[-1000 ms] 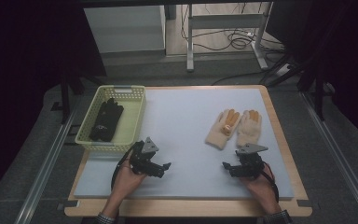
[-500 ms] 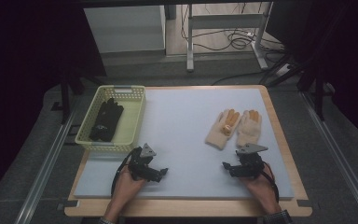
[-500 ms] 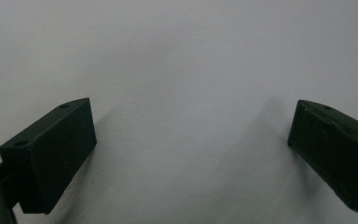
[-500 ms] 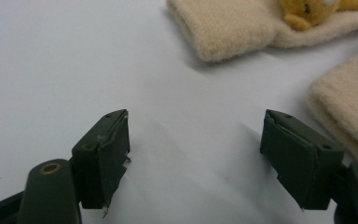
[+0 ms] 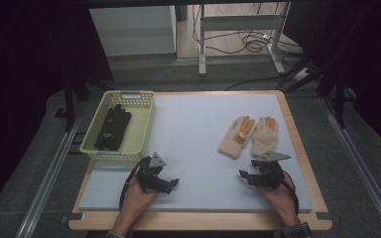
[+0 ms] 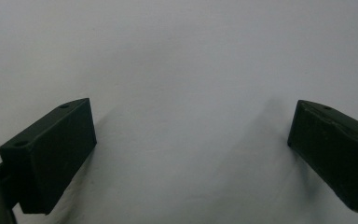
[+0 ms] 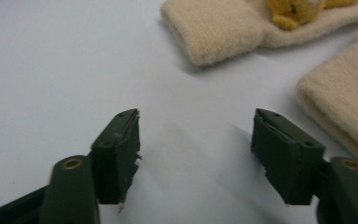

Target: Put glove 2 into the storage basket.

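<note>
Left gripper [image 5: 171,183] has slid a bit back toward the near edge of the mat [image 5: 193,124] since a second ago; right gripper [image 5: 245,176] sits where it was, and its jaws have just been closing somewhat with nothing between them. Gloves and basket haven't shifted.

Current state:
- Right gripper: jaws partly apart, empty, low over bare mat near the near-right corner. The right gripper view shows both pads clear of any fabric.
- Left gripper: jaws wide apart, empty, over bare mat just off the basket's near edge.
- Cream gloves [image 5: 250,136]: pair lying flat side by side on the right half of the mat, touching or nearly so. Cuffs point toward the near edge, fingers toward the far edge, long axes tilted slightly right. The left one has orange patches.
- Yellow basket [image 5: 144,121]: far-left corner of the mat, black gloves [image 5: 113,128] inside.

Key relation: the cream gloves lie just ahead of the right gripper, toward the far edge, cuffs facing it. In its own view the two cuffs [image 7: 214,28] sit beyond the jaw tips, one ahead, one off to the side. The right hand is clearly nearer; the left is well apart from them. My guess is a short forward reach to a cuff comes next.
</note>
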A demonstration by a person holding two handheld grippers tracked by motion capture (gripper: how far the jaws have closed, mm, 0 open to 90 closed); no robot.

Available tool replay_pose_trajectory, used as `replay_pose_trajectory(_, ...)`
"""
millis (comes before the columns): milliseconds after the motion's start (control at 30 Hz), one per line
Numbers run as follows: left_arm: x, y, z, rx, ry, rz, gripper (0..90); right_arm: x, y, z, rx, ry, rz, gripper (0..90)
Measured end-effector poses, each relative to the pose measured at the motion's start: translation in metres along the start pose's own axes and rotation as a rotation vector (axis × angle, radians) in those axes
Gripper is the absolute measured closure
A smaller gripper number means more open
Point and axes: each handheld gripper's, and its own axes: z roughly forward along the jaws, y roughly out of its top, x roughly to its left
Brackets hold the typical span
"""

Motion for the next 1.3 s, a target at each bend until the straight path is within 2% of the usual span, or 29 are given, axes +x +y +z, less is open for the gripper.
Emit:
replay_pose_trajectory(67, 0.0, 0.0, 0.0, 0.0, 0.0, 0.0, 1.0, -0.001, 0.001, -0.003, 0.009, -0.028, -0.013, 39.2)
replay_pose_trajectory(267, 0.0, 0.0, 0.0, -0.001, 0.0, -0.001, 1.1, -0.015, 0.015, -0.023, -0.025, -0.069, 0.01, 52.4)
replay_pose_trajectory(400, 0.0, 0.0, 0.0, 0.0, -0.001, -0.001, 1.1, -0.033, 0.028, -0.031, -0.023, -0.129, 0.0, 53.4)
replay_pose_trajectory(500, 0.0, 0.0, 0.0, -0.001, 0.0, -0.002, 1.1, -0.05, 0.038, -0.03, -0.025, -0.16, 0.018, 49.3)
replay_pose_trajectory(633, 0.0, 0.0, 0.0, -0.001, 0.0, -0.002, 1.1, -0.069, 0.048, -0.02, -0.019, -0.182, 0.025, 42.2)
replay_pose_trajectory(800, 0.0, 0.0, 0.0, -0.001, -0.001, -0.002, 1.1, -0.094, 0.053, 0.003, 0.012, -0.239, 0.031, 29.0)
replay_pose_trajectory(867, 0.0, 0.0, 0.0, -0.001, -0.001, -0.002, 1.1, -0.101, 0.053, 0.014, 0.023, -0.23, 0.049, 27.1)
replay_pose_trajectory(967, 0.0, 0.0, 0.0, -0.001, 0.0, -0.002, 1.1, -0.108, 0.052, 0.031, 0.045, -0.222, 0.051, 26.8)
replay_pose_trajectory(1033, 0.0, 0.0, 0.0, -0.001, 0.0, -0.002, 1.1, -0.11, 0.052, 0.039, 0.071, -0.239, 0.061, 34.9)
replay_pose_trajectory(1100, 0.0, 0.0, 0.0, -0.001, -0.001, -0.002, 1.1, -0.113, 0.049, 0.039, 0.043, -0.223, 0.121, 48.1)
replay_pose_trajectory(1167, 0.0, 0.0, 0.0, -0.001, -0.001, -0.002, 1.1, -0.113, 0.048, 0.036, 0.047, -0.231, 0.139, 55.3)
replay_pose_trajectory(1300, 0.0, 0.0, 0.0, -0.001, -0.001, -0.002, 1.1, -0.112, 0.047, 0.029, 0.057, -0.212, 0.164, 59.9)
